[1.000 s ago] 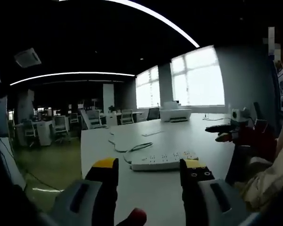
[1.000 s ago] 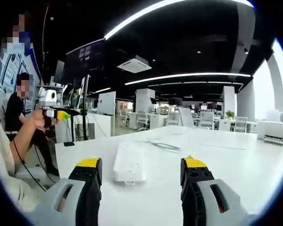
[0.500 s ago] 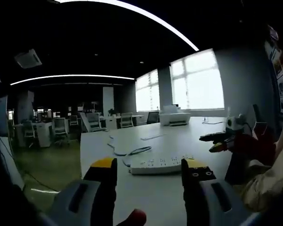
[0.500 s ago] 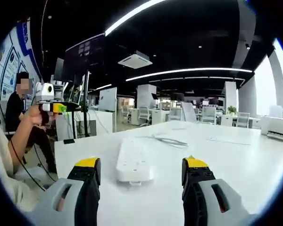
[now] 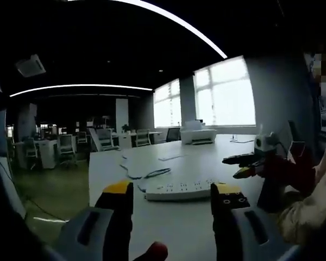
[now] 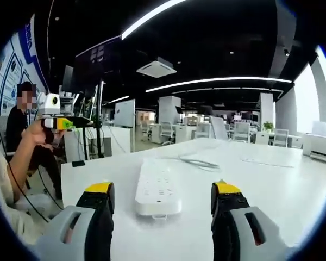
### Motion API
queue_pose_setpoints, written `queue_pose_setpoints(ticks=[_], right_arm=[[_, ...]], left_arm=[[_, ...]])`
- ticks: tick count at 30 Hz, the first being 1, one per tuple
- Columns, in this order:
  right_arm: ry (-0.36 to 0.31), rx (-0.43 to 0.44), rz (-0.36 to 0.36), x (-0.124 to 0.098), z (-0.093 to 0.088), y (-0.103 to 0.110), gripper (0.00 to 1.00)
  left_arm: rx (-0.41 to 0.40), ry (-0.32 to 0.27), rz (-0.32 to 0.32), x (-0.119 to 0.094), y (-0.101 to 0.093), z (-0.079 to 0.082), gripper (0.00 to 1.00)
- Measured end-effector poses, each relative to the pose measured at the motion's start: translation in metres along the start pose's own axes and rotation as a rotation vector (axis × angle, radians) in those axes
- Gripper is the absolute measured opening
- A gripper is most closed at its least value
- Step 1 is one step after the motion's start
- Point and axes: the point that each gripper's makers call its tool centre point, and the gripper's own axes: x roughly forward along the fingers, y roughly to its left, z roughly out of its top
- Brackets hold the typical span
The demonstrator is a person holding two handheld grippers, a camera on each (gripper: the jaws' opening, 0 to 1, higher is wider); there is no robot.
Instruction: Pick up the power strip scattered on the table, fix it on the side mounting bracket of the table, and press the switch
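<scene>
A white power strip (image 5: 178,188) (image 6: 158,186) lies flat on the white table (image 5: 168,223) (image 6: 271,185), its cable (image 5: 144,175) (image 6: 198,162) curling away behind it. My left gripper (image 5: 173,193) is open just in front of the strip, jaws to either side of it and apart from it. In the right gripper view my right gripper (image 6: 161,194) is open too, the strip's near end between the yellow-tipped jaws without touching them. The right gripper (image 5: 240,166) also shows from the side in the left gripper view, and the left gripper (image 6: 60,123) shows at the far left of the right gripper view.
A white printer (image 5: 198,132) (image 6: 318,147) stands at the table's far end by the windows. A sheet of paper (image 6: 261,161) lies further along the table. A seated person (image 6: 19,125) is at the left. Office desks and chairs fill the background.
Both views have crept closer to the power strip, which looks larger in the right gripper view. The strip itself has not moved, and both grippers stay open.
</scene>
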Motion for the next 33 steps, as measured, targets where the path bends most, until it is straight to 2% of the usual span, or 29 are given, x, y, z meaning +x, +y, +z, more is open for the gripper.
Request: queue_pose_setpoints(ticks=[18, 33], right_arm=[[0.009, 0.033, 0.028, 0.019, 0.000, 0.008, 0.69], [0.028, 0.049, 0.035, 0.022, -0.008, 0.012, 0.69]], left_arm=[[-0.003, -0.007, 0.004, -0.004, 0.004, 0.003, 0.65], [-0.009, -0.017, -0.005, -0.006, 0.004, 0.007, 0.65]])
